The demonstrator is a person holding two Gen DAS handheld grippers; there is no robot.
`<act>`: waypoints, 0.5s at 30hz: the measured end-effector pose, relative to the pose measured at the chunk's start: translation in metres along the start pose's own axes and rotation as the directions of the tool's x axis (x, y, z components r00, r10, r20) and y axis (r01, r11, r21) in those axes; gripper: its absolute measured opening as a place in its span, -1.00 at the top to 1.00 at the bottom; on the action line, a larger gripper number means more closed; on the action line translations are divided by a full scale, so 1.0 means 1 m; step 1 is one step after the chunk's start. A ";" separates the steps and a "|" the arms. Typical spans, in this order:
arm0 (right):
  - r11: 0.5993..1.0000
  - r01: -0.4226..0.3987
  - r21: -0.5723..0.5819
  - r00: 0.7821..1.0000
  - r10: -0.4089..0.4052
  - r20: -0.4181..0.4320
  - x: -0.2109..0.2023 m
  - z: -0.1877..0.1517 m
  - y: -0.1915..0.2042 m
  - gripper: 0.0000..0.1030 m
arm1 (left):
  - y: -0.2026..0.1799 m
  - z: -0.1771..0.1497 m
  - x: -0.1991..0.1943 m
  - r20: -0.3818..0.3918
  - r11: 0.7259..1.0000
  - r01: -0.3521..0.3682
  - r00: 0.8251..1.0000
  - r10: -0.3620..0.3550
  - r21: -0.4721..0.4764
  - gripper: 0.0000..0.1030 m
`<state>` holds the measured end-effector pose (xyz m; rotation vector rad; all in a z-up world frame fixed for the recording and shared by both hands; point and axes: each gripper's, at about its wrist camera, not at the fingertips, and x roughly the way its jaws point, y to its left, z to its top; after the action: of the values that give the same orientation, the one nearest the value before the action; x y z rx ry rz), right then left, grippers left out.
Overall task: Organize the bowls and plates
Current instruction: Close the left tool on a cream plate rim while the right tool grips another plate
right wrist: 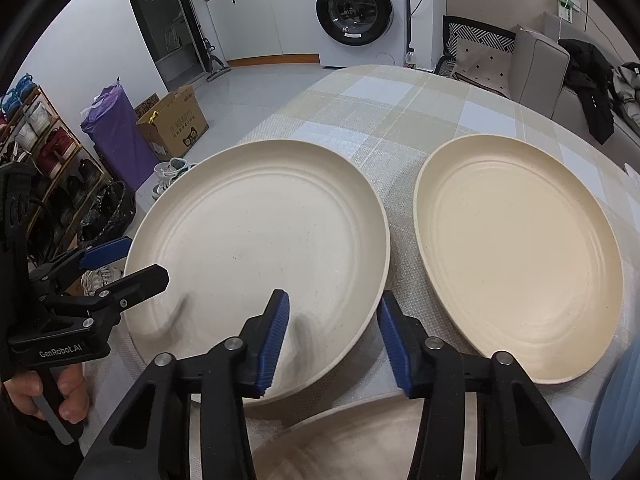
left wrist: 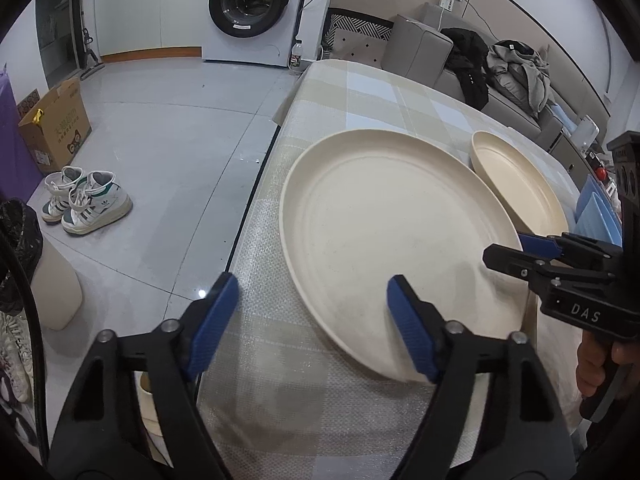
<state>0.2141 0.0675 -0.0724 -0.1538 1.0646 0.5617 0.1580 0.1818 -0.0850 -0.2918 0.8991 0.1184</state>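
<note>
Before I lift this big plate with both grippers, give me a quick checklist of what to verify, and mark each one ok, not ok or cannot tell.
1. Left gripper straddles the rim of the large plate, one finger inside, one outside: ok.
2. Right gripper straddles the plate's rim on the opposite side: ok.
3. Pads actually pressing on the rim: not ok; both grippers show gaps around it.
4. Large plate clear of the second plate beside it: ok, a strip of tablecloth shows between them.
5. Large plate empty: ok.
6. Third plate below the right gripper out of the way: cannot tell, only its edge shows.
</note>
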 end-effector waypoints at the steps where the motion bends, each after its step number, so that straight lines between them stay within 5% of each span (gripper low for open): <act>1: 1.000 0.004 0.002 1.000 -0.004 0.000 0.000 0.000 -0.001 0.18 | 0.000 0.000 0.000 -0.001 1.000 0.004 1.000 -0.004 -0.001 -0.24; 8: 0.998 0.058 -0.002 0.998 -0.058 0.010 0.000 -0.001 -0.001 0.49 | -0.004 -0.002 0.001 -0.001 1.000 0.016 1.000 -0.016 0.025 0.48; 15: 0.997 0.082 0.001 0.996 -0.082 0.028 -0.003 -0.004 -0.002 0.67 | -0.007 -0.003 0.000 0.005 0.999 -0.010 1.000 0.010 0.042 0.54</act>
<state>0.2112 0.0629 -0.0716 -0.1887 1.0263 0.4883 0.1575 0.1745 -0.0857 -0.2484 0.8977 0.1091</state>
